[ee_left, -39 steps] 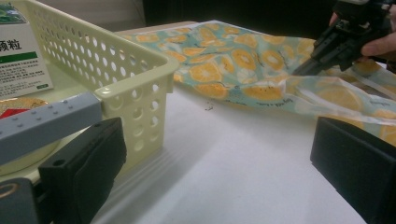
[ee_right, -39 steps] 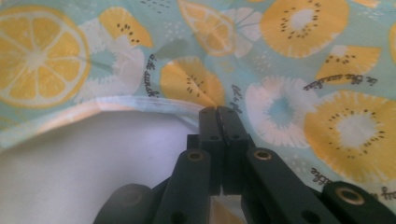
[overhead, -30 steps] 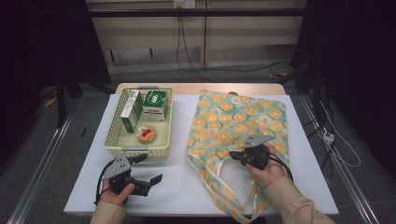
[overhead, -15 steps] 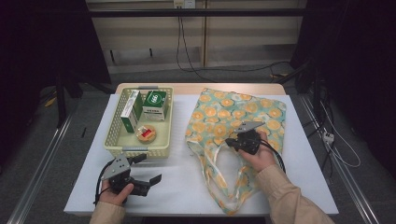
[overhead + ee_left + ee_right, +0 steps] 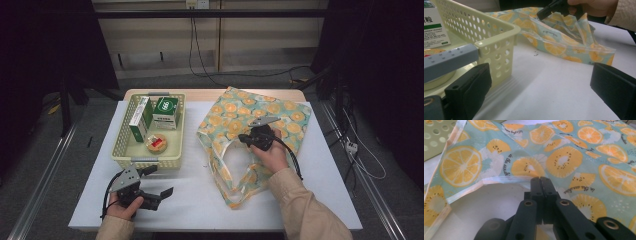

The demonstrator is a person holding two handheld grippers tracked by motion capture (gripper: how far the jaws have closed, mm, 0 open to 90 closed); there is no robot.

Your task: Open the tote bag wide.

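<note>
Right gripper (image 5: 244,138), jaws pressed together, is pinching the rim of the fruit-print bag (image 5: 280,112), which is lying on the white table (image 5: 200,200) just right of the basket (image 5: 125,150). Left gripper (image 5: 159,181) is resting near the table's front edge, jaws spread wide, holding nothing.

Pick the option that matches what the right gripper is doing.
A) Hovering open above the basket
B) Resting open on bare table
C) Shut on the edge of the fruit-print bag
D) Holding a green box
C: in the right gripper view the right gripper has its fingers pressed together on the hem of the fruit-print bag, away from the basket.
</note>
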